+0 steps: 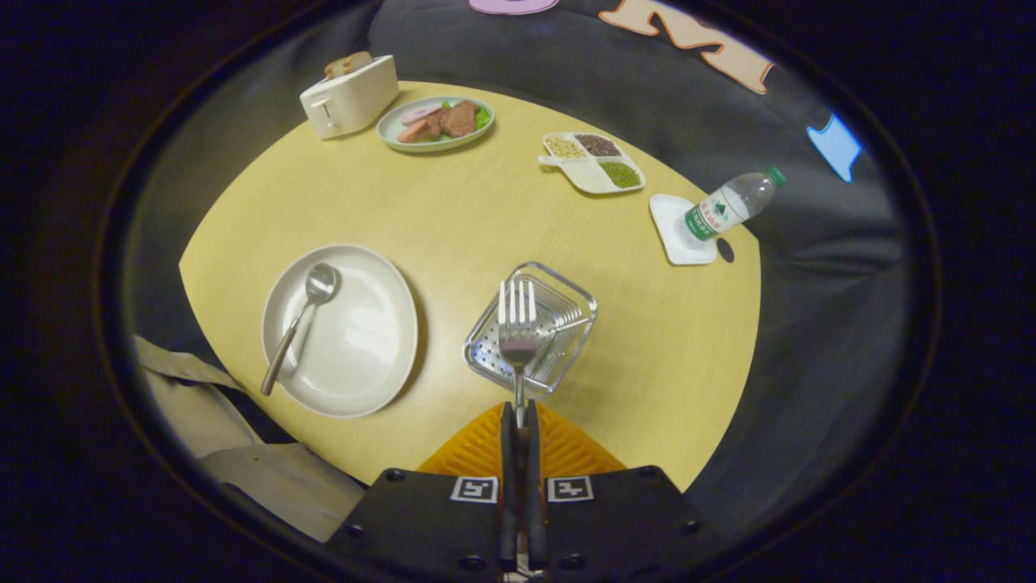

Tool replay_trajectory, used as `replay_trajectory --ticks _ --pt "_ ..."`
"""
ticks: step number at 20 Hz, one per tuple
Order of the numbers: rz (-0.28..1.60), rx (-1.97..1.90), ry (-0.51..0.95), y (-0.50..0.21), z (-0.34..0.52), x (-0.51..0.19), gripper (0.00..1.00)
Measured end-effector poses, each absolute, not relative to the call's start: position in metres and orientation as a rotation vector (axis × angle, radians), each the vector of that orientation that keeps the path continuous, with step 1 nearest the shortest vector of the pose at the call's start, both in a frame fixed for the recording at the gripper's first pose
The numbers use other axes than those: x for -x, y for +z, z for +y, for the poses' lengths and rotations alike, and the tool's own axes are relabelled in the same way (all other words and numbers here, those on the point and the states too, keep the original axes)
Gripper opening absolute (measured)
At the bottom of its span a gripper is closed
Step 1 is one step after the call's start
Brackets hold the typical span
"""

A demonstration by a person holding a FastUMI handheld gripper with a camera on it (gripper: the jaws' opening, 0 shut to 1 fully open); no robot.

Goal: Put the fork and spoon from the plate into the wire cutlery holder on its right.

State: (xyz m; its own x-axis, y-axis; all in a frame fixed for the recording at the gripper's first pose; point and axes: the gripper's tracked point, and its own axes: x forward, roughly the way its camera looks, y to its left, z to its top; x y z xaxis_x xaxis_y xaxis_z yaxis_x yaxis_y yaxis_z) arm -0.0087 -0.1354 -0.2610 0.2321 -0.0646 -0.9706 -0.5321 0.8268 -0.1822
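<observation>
The tool [519, 421] points forward and down over the yellow worktop [453, 219], its fingers pressed nearly together on the handle of the fork [517, 336]. The fork juts straight ahead, tines up, over the wire cutlery holder [566, 324] just beyond the fingertips. To the tool's left lies the white plate [364, 340], with the spoon [301, 317] resting on its left side. Far ahead stand a toaster [350, 95], a plate of food [435, 123], a divided dish [593, 162] and a water bottle [732, 202].
</observation>
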Motion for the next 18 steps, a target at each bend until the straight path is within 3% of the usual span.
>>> replay_trajectory --ticks 8,15,18 --pt "1.329 0.525 0.345 -0.268 -0.134 0.002 0.16" --pt "1.175 0.508 0.375 -0.260 -0.105 -0.010 0.99" --pt "1.053 0.487 0.358 -0.251 -0.086 -0.017 0.99"
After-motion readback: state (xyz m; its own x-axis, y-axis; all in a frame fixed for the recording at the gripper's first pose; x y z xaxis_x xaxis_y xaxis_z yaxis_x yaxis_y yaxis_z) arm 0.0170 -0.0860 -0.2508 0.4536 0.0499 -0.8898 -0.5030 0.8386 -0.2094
